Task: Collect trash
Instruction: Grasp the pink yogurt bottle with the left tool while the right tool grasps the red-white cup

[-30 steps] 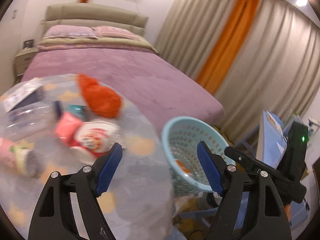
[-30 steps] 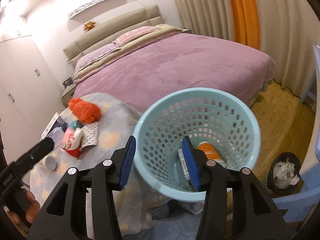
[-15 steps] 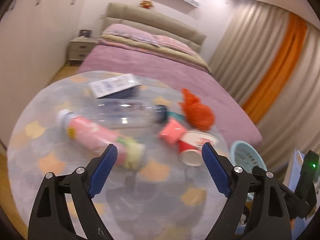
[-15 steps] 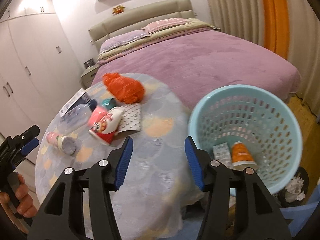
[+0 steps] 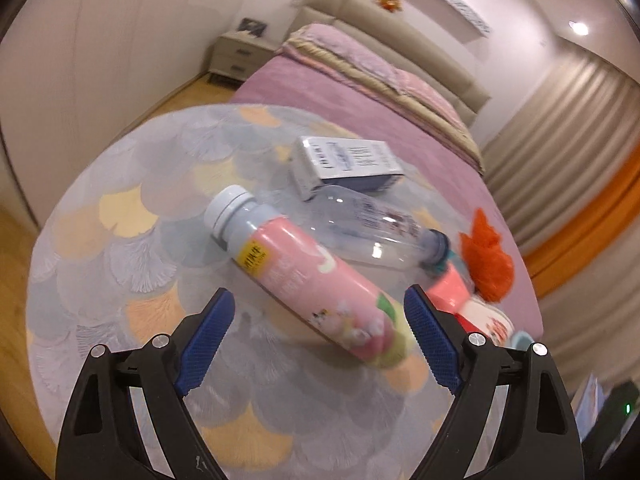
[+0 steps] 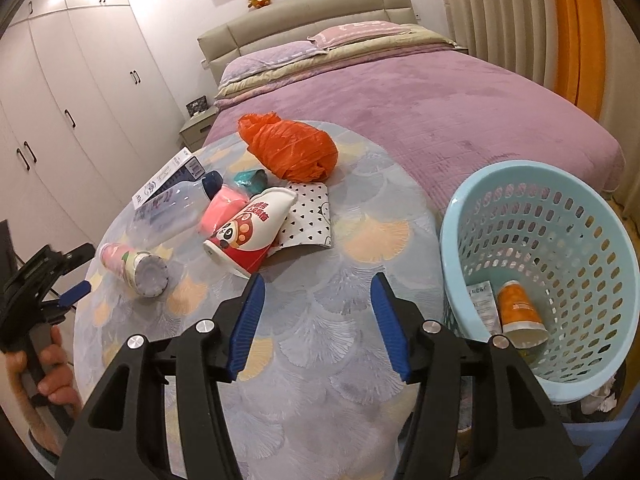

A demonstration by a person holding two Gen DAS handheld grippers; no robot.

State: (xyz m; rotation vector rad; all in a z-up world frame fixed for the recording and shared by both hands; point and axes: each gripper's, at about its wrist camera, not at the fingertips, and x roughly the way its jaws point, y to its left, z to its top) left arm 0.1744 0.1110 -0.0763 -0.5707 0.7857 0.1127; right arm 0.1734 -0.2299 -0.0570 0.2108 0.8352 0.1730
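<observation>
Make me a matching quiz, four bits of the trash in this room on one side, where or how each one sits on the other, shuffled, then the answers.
Things:
1. pink bottle
2. orange paper cup
3. orange plastic bag
4. clear bottle

Places:
A. inside the blue basket
B. on its side, just ahead of the left claw
C. bunched at the table's bed-side edge
D. lying against the white box

Pairs: 1-B, 2-A, 3-C, 4-D

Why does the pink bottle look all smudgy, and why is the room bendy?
Left wrist view: the pink bottle is smeared by motion blur, worst at its near end, and a ceiling light glares. Right wrist view: sharper, the bottle crisp. Both views: the fisheye lens bends walls and darkens corners.
</observation>
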